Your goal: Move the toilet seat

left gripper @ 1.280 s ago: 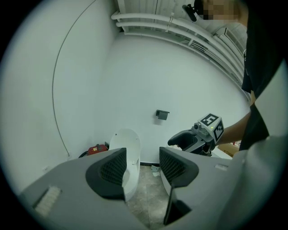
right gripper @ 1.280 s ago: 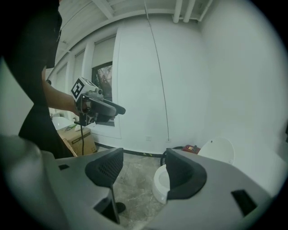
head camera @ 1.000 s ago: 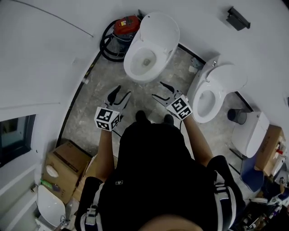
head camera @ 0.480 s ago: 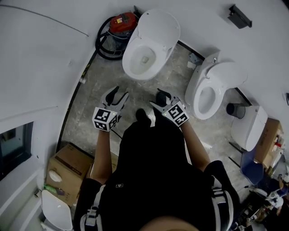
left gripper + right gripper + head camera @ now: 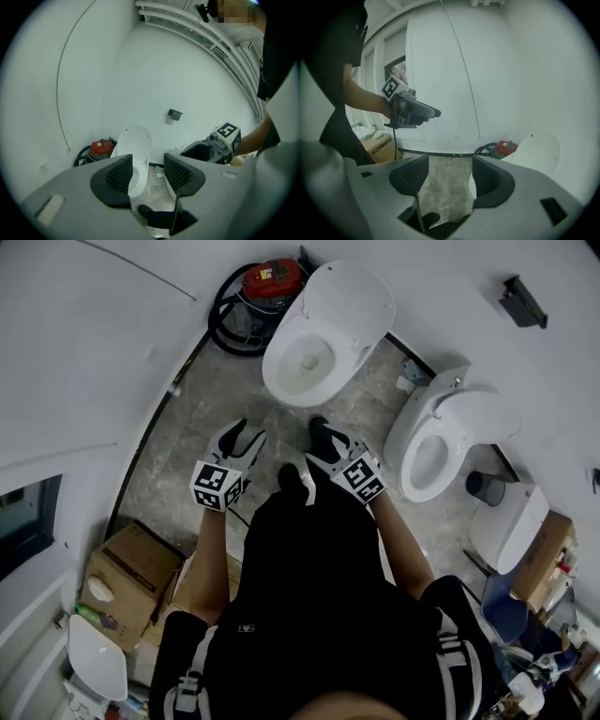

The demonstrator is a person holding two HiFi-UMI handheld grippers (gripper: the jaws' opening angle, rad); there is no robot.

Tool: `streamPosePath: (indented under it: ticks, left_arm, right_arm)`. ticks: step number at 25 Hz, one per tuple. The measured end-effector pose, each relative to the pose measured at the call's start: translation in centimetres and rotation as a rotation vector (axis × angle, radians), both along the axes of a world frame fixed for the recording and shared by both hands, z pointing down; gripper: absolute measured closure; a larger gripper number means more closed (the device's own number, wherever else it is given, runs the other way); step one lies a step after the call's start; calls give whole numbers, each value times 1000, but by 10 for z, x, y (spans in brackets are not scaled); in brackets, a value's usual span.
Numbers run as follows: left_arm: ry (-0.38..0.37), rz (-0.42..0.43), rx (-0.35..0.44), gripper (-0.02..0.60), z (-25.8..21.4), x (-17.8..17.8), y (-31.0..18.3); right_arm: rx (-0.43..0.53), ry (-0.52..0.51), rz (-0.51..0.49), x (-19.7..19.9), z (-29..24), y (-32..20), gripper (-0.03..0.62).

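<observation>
Left gripper (image 5: 251,431), just narrowed, and right gripper (image 5: 325,431) are seen released, empty; stiff hinged seat (image 5: 354,304), upper centre, is judged best taken at rim.

Red vacuum (image 5: 274,279) with coiled black hose (image 5: 223,322) by wall, cardboard boxes (image 5: 131,570) lower left, small black bin (image 5: 485,487)

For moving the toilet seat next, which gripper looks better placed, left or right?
Probably left. The left gripper looks straight at the toilet; its jaws have just been closing slightly but stand open, empty. The right gripper is nearer in the head view but aimed at the floor.
</observation>
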State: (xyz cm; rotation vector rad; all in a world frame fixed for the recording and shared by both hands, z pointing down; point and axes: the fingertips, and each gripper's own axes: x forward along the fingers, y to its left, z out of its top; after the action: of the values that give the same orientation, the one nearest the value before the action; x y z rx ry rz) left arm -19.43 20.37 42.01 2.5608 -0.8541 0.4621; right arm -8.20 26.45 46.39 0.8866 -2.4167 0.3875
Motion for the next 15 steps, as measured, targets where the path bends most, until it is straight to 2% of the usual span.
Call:
streamPosePath:
  ticks: [6, 15]
  left_arm:
    - [-16, -47, -42, 385, 12, 9, -17]
    - [-73, -87, -102, 388, 50, 52, -46]
  right_arm:
    - [-33, -1, -57, 10, 12, -20, 304]
    - [-95, 20, -244, 27, 59, -54, 312]
